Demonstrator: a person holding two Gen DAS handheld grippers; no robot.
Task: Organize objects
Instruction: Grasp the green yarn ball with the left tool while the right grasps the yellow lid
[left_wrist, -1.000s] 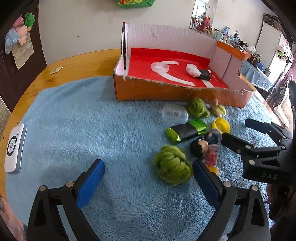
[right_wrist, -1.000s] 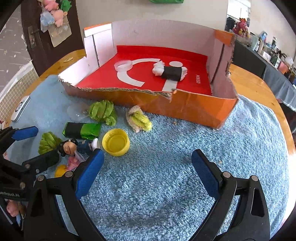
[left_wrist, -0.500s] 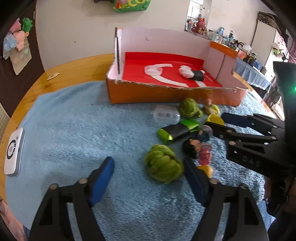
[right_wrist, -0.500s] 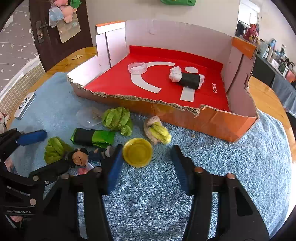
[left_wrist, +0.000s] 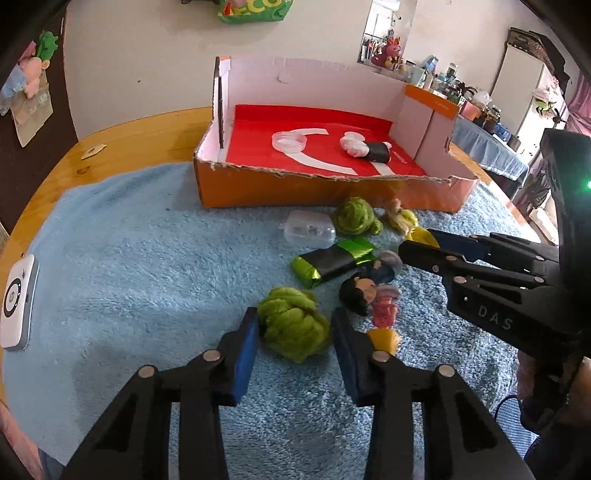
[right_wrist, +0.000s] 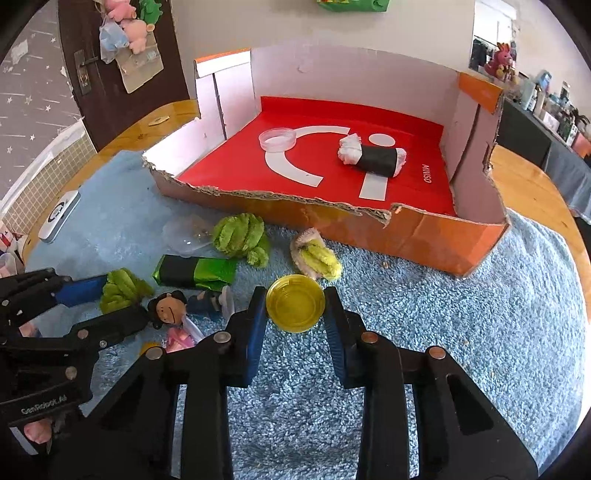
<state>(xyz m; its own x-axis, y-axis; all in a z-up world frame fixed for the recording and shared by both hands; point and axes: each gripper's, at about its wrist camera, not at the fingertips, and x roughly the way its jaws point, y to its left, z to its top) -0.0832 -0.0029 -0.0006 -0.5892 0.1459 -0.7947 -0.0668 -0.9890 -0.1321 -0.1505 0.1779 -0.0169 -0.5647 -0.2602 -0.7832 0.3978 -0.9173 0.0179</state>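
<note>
A green yarn ball (left_wrist: 293, 328) lies on the blue fluffy mat (left_wrist: 147, 280). My left gripper (left_wrist: 295, 314) is closing on it, and both blue pads touch its sides. A round yellow lid (right_wrist: 295, 304) sits between the pads of my right gripper (right_wrist: 295, 295), whose jaws are closing and press on its rim. The orange cardboard box (right_wrist: 424, 236) with a red floor stands just beyond. It holds a clear lid (right_wrist: 277, 138) and a black-and-white roll (right_wrist: 373, 157).
Between the grippers lie a green foil packet (left_wrist: 332, 262), a small dark-haired figurine (left_wrist: 364, 291), a clear plastic case (left_wrist: 308, 232), a second green yarn ball (left_wrist: 356, 216) and a yellow fuzzy piece (right_wrist: 317, 256). A white device (left_wrist: 16, 302) rests at the mat's left edge.
Both grippers went from wide open to closed in on their objects, the left around the green yarn ball, the right around the yellow lid. Each also edged forward a little.
</note>
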